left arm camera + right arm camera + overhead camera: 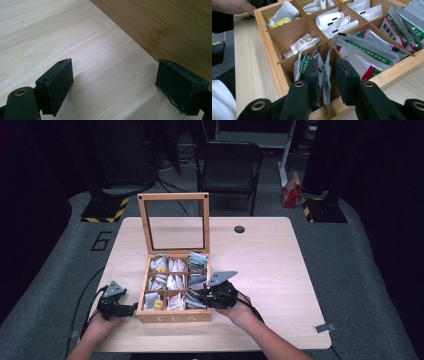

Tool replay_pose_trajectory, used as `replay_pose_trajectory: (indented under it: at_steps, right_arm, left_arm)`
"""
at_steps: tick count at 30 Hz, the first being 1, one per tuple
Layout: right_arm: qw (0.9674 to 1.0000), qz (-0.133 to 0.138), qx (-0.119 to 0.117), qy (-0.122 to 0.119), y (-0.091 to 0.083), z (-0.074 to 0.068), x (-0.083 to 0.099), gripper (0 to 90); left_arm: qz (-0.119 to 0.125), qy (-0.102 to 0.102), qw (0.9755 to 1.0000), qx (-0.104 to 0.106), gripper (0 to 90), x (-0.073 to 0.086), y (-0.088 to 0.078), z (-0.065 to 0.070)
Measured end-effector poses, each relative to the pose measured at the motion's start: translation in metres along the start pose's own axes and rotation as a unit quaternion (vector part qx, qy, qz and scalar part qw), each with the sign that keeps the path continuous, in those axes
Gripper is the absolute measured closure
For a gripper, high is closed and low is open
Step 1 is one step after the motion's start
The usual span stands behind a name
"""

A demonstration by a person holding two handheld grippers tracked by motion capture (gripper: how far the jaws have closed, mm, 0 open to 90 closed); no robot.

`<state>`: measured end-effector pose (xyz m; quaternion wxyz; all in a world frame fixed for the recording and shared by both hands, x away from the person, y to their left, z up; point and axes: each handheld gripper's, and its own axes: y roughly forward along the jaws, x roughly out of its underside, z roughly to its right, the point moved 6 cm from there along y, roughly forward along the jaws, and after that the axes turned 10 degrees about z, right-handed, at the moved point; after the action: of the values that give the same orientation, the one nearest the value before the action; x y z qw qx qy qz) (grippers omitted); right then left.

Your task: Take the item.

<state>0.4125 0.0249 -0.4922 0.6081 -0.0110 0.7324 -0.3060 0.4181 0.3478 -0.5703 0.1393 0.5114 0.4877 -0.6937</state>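
Tea sachets (324, 72) between right gripper (327, 75) jaws (boxed)

Bare table (265, 265) right of the tea box (174, 317); upright lid (174, 222) barring the far side.

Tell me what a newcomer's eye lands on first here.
The open wooden tea box at the table's near middle, its glass lid standing upright and its nine compartments stuffed with sachets. Next, the right gripper dipping into the box's near right corner compartment, jaws around a green-striped sachet.
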Motion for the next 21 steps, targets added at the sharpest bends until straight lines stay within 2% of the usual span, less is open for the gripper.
replay_pose_trajectory:
  at_steps: [21]
  right_arm:
    - [0.9998, -0.014, -0.01, 0.002, 0.011, 0.0, 0.002, 76.7]
  left_arm:
    - [0.0, 0.001, 1.0, 0.0, 13.9, 0.0, 0.0, 0.0]
